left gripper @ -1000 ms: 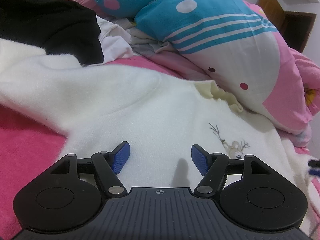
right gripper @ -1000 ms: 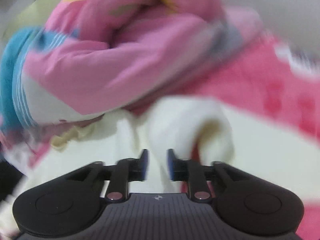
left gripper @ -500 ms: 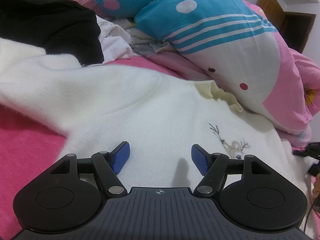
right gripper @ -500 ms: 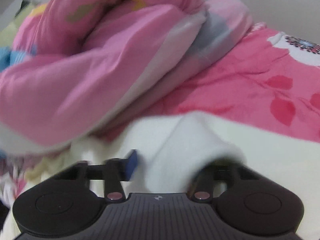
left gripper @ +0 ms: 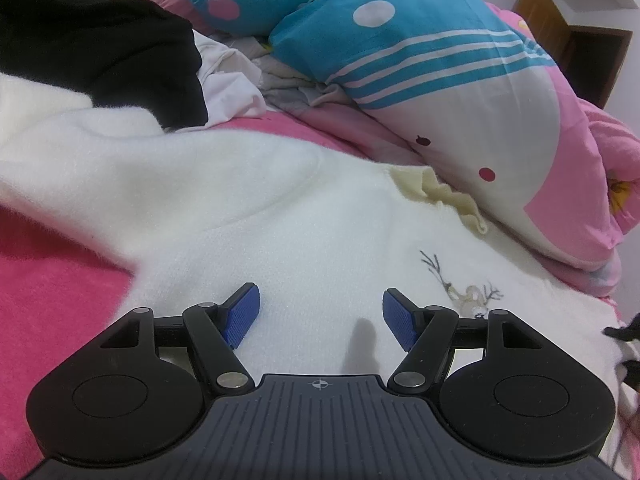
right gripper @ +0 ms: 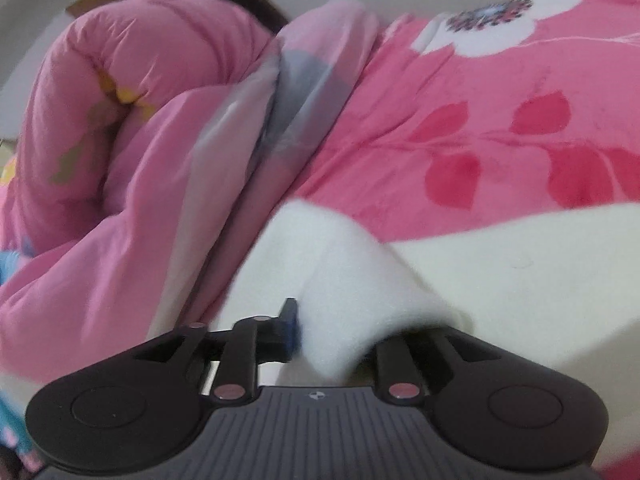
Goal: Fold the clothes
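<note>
— How does the white sweater [left gripper: 248, 200] on the pink bed sheet [right gripper: 500, 120] handle?

— Soft, light, floppy (it sags). My left gripper [left gripper: 320, 312] hangs wide and empty above it; my right gripper [right gripper: 340, 328] is opening around a sleeve fold. Take edges, cuffs.
</note>
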### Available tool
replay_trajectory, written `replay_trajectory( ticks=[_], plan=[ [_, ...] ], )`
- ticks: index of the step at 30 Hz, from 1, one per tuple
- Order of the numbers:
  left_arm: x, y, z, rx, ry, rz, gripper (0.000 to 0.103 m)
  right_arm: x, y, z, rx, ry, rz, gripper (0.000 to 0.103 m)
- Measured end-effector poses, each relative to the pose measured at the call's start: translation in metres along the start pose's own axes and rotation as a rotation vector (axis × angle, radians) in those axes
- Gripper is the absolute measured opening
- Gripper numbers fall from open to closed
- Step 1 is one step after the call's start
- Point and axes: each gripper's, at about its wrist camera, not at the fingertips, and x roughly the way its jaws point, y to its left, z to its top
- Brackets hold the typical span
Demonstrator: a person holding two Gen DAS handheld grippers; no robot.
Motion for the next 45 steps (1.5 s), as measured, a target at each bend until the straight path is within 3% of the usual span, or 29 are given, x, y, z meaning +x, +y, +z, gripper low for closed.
replay_trajectory(
  ticks=[4,8,10,13,14,15,16,19,22,25,28,30,32,34,37,40,45],
  plan=[
    [0.001,0.0,0.0,0.002,0.0,0.002,0.068,-0.053,0.004,-0.015,-0.08,0.056,-0.014,0.038],
    [0.0,0.0,-0.001,0.005,0.0,0.004,0.068,-0.083,0.035,-0.052,-0.308,0.163,0.093,0.031],
    [0.0,0.0,-0.001,0.003,-0.001,0.003,0.068,-0.079,0.057,-0.08,-0.463,0.243,0.148,0.028],
    [0.001,0.0,-0.001,-0.002,-0.001,-0.002,0.068,-0.05,0.07,-0.103,-0.598,0.331,0.116,0.018],
    [0.0,0.0,-0.001,-0.004,-0.001,-0.003,0.068,-0.037,0.067,-0.101,-0.618,0.326,0.066,0.01],
    [0.0,0.001,-0.001,-0.006,-0.001,-0.004,0.068,-0.026,0.057,-0.087,-0.589,0.289,0.022,0.0],
    [0.0,0.001,-0.001,-0.007,-0.001,-0.005,0.068,-0.015,0.046,-0.071,-0.548,0.245,-0.017,0.0],
    [0.0,0.0,-0.001,-0.007,-0.002,-0.005,0.068,-0.008,0.023,-0.036,-0.321,0.226,-0.008,0.0],
    [0.0,-0.001,-0.001,-0.003,-0.002,-0.001,0.068,-0.033,0.059,-0.055,-0.508,0.172,-0.027,0.0],
    [0.0,-0.001,-0.001,-0.001,-0.002,0.001,0.068,-0.034,0.091,-0.082,-0.606,0.263,0.083,0.0],
    [0.0,0.0,-0.001,-0.005,-0.002,-0.002,0.068,0.005,0.112,-0.098,-0.621,0.369,0.122,0.0],
    [-0.001,0.001,-0.001,-0.009,-0.004,-0.004,0.068,0.045,0.112,-0.093,-0.563,0.389,0.086,0.0],
    [-0.001,0.002,0.0,-0.014,-0.006,-0.006,0.068,0.08,0.096,-0.069,-0.374,0.374,0.1,0.0],
    [-0.002,0.002,0.0,-0.018,-0.008,-0.009,0.068,0.083,0.085,-0.048,-0.187,0.274,0.068,0.0],
    [-0.003,0.004,0.001,-0.027,-0.013,-0.012,0.068,0.063,0.1,-0.054,-0.193,0.208,0.037,0.0],
    [-0.016,0.009,0.006,-0.058,-0.08,0.024,0.069,0.04,0.122,-0.09,-0.269,0.345,0.181,0.001],
    [-0.038,0.035,0.016,-0.161,-0.186,0.131,0.069,0.018,0.189,-0.171,-0.56,0.57,0.4,0.001]
  ],
)
